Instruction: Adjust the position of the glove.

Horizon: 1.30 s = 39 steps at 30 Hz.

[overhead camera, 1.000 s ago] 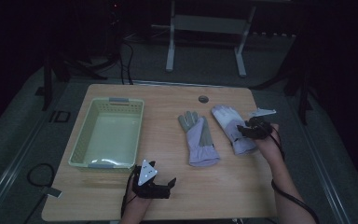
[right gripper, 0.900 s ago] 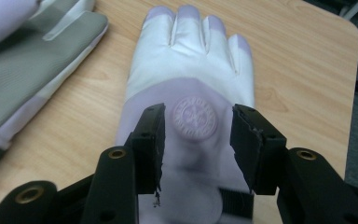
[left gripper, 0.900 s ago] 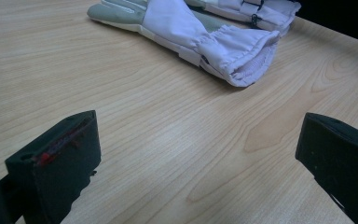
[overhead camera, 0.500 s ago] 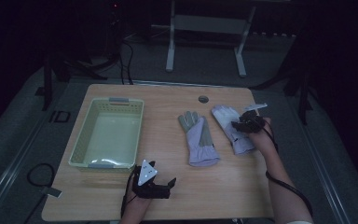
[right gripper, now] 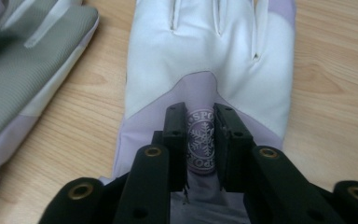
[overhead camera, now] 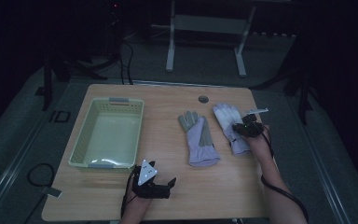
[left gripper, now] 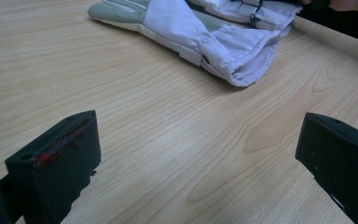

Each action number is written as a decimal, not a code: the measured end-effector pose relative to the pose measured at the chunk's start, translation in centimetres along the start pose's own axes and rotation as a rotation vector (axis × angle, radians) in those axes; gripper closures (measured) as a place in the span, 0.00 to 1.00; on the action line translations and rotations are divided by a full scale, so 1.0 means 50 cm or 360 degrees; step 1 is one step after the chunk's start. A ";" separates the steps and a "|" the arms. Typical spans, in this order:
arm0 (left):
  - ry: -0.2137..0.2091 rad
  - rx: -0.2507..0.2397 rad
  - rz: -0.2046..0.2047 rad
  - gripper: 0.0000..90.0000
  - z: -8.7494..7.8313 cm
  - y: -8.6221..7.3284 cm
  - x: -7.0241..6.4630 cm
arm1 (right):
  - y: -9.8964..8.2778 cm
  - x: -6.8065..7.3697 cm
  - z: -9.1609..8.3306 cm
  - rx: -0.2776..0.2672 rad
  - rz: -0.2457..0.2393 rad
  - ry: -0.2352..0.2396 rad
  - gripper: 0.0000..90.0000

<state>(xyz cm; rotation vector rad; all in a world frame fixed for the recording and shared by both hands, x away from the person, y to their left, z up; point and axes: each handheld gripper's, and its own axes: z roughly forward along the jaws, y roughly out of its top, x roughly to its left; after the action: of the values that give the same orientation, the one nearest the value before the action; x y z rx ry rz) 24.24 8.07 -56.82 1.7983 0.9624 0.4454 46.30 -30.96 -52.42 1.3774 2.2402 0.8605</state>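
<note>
- Where the wooden table (overhead camera: 168,100) sits in a dim room with grey floor, a white frame (overhead camera: 205,23) stands behind it
- Basket (overhead camera: 106,133) lies at its left, grey glove (overhead camera: 198,135) mid-table
- Right gripper (right gripper: 200,126) pinches the white glove (right gripper: 209,56) at its snowflake badge
- Left gripper (overhead camera: 161,184) rests near the front edge, jaws wide apart

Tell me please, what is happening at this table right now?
A person works at a wooden table with a gripper in each hand. The right gripper has pinched the fabric of the right-hand glove at its snowflake badge. The left gripper rests open near the table's front edge, holding nothing. The other glove lies flat in the middle, and a pale basket sits empty at the left.
</note>
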 end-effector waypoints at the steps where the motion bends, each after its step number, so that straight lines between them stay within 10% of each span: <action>1: 0.0001 0.0000 -0.0001 0.00 0.000 0.000 0.000 | -0.001 0.004 -0.009 -0.0005 0.0016 -0.0019 0.86; 18: 0.0015 -0.0002 0.0017 0.00 0.000 0.000 -0.003 | -0.029 0.037 -0.240 -0.0245 0.0394 -0.0125 0.88; 32: 0.0005 -0.0001 0.0019 0.00 0.000 0.000 -0.003 | -0.097 0.033 -0.132 -0.0051 0.0513 -0.0206 0.87; 39: -0.0003 0.0002 0.0020 0.00 0.001 0.000 -0.002 | -0.093 0.030 -0.090 0.0021 0.0414 -0.0250 0.79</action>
<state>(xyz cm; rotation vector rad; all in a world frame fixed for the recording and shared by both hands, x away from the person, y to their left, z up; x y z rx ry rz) 24.19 7.96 -56.81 1.8063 0.9507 0.4514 39.87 -32.54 -52.17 1.7062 1.9822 0.7887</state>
